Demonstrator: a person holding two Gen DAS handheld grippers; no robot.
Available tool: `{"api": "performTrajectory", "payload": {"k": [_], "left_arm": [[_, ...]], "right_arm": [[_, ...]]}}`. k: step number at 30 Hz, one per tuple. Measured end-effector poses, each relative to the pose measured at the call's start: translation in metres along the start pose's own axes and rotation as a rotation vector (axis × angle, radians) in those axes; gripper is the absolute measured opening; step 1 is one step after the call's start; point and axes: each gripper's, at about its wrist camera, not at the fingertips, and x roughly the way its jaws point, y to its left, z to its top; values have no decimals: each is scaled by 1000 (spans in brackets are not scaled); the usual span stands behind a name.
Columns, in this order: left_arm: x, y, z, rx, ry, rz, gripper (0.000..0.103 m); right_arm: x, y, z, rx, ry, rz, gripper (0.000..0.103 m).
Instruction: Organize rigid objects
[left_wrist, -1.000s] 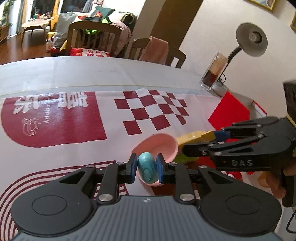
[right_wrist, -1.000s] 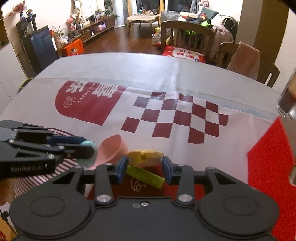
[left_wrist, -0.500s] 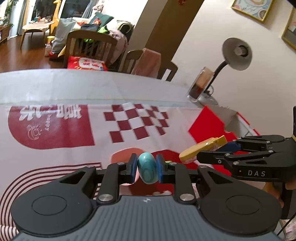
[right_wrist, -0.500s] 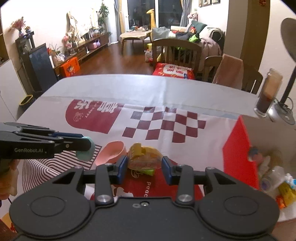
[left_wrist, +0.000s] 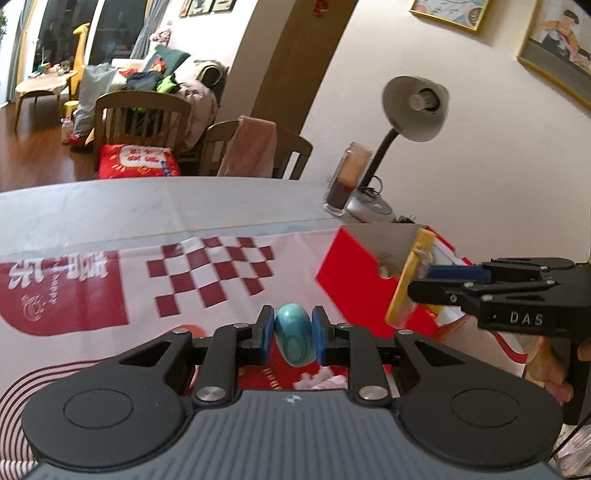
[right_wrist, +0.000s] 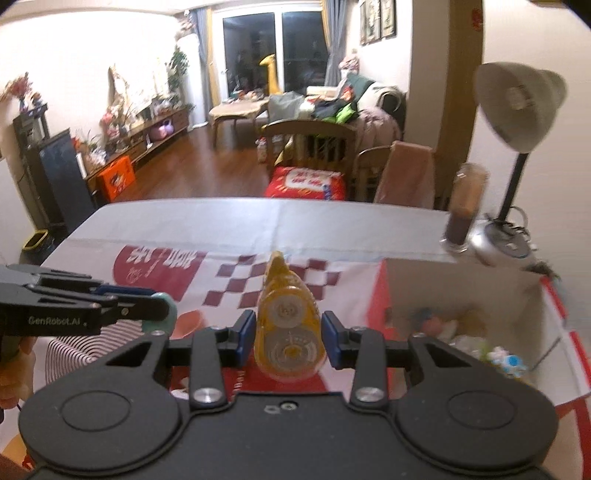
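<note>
My left gripper (left_wrist: 293, 325) is shut on a teal egg-shaped piece (left_wrist: 295, 339) and holds it above the tablecloth. My right gripper (right_wrist: 289, 332) carries a yellow tape dispenser (right_wrist: 288, 317) between its blue pads, which are closing on it. In the left wrist view the right gripper (left_wrist: 421, 280) holds the dispenser (left_wrist: 406, 284) upright in front of the open red box (left_wrist: 354, 280). From the right wrist, the left gripper (right_wrist: 155, 306) and the teal piece (right_wrist: 168, 314) hang at the left, above a pink bowl (right_wrist: 188, 321).
The red box (right_wrist: 461, 291) at the right holds several small items. Behind it stand a glass jar (right_wrist: 465, 206) and a grey desk lamp (right_wrist: 517, 107). A red-and-white printed cloth (left_wrist: 207, 280) covers the table. Chairs (left_wrist: 144, 118) line the far edge.
Both grippers have risen and moved right, toward the red box, each with its object. The dispenser now stands upright between the right pads. The pink bowl stays low on the cloth.
</note>
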Motion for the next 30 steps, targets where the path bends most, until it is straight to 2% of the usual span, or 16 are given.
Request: {"api": "performTrajectory", "payload": {"k": [1,9,13,18,20,22,23,28,30], "left_arm": [[1,-6,2,8,-2,-4,21],[22,-55,9,40,-3,-17,21],[31,-69,7,33,2,-17,21],[30,-74,0,26,9,2,21],[28,-70,-1,23,7,12,21],[25,-63,-4,5,4,19,21],[23,-58,-6,-5,5,20,21],[12,-38,-14,-4,6,30,21],[8,-29,-16,-6,7,30,21]], "right_arm": [[-3,-7,1,9,-4,-10,3],[-17,-71,3,57,-17,-52,7],[-22,-90,-2,45,4,5,18],[-10,-72,-9,-11,37,86,29],[-1,-59,-12,-28,51,101,43],[12,-44,-15,-33,61,105,53],[19,-37,-17,-38,63,95,57],[60,-3,-26,-44,87,-8,57],[74,6,-30,0,94,-68,64]]}}
